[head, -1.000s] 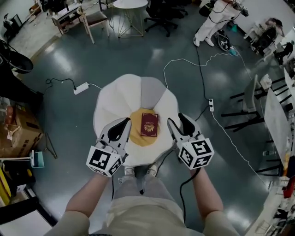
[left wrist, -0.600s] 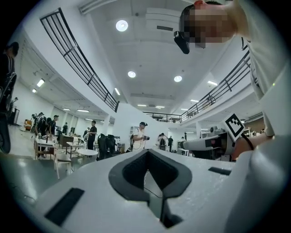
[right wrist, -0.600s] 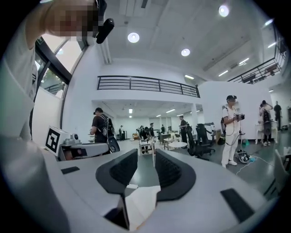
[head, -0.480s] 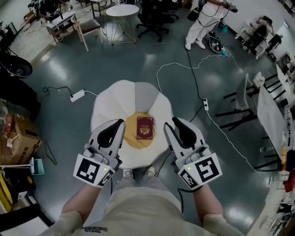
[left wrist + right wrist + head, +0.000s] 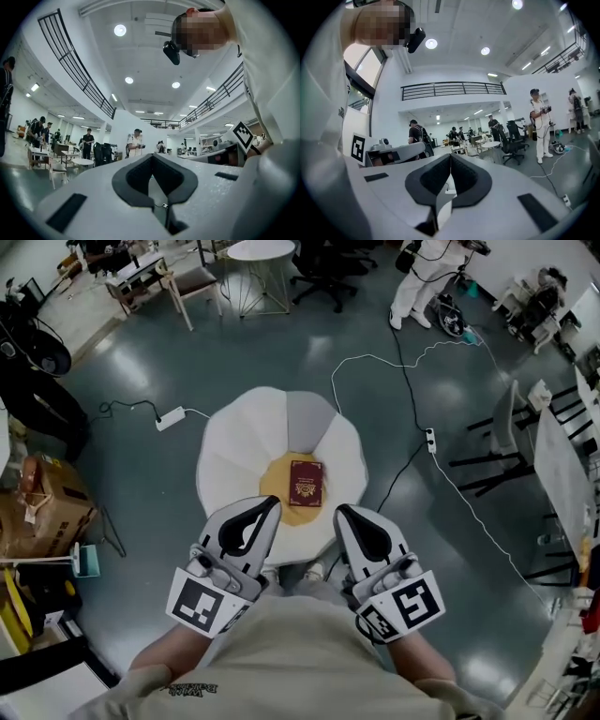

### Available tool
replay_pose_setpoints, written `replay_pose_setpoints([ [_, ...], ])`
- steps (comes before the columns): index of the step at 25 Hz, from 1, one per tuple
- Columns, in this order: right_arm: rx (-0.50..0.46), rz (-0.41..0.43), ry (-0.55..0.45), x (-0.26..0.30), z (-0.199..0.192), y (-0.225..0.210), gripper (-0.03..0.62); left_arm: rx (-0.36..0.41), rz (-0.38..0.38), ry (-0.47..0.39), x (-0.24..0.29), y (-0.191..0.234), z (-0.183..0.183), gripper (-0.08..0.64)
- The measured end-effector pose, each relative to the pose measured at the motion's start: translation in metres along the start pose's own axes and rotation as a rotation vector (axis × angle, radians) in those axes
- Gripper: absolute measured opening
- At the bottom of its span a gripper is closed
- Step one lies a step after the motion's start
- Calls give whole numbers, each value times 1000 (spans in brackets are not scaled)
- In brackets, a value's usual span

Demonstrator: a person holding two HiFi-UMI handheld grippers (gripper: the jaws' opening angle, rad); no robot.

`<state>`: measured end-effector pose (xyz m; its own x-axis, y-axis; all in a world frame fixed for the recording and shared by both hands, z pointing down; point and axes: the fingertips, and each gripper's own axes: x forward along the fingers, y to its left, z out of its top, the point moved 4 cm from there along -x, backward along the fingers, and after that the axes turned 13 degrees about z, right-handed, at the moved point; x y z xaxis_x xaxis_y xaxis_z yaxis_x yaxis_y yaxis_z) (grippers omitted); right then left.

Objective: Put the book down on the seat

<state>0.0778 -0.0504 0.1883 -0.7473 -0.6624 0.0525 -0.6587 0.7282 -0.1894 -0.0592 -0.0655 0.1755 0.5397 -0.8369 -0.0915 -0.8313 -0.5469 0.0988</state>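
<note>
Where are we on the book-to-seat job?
Done: the book lies flat on the yellow centre of the seat, with nothing touching it. In hand: nothing. The left gripper is shut and empty, and the right gripper has just been closing its fingers on nothing. Both hover short of the seat. Left: nothing that shows; the placement looks complete.

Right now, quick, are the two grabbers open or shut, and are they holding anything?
Left gripper: shut, holding nothing.
Right gripper: just closed, now shut, nothing between its jaws.
</note>
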Motion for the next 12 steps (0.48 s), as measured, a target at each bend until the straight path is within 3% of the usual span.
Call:
replay_pose_setpoints([
  [4,48,19,14,2,-11,9,3,7,10,11,-8,0,-4,4],
  [12,5,26,33,3,-7,7,3,13,8,23,-6,1,-6,4],
])
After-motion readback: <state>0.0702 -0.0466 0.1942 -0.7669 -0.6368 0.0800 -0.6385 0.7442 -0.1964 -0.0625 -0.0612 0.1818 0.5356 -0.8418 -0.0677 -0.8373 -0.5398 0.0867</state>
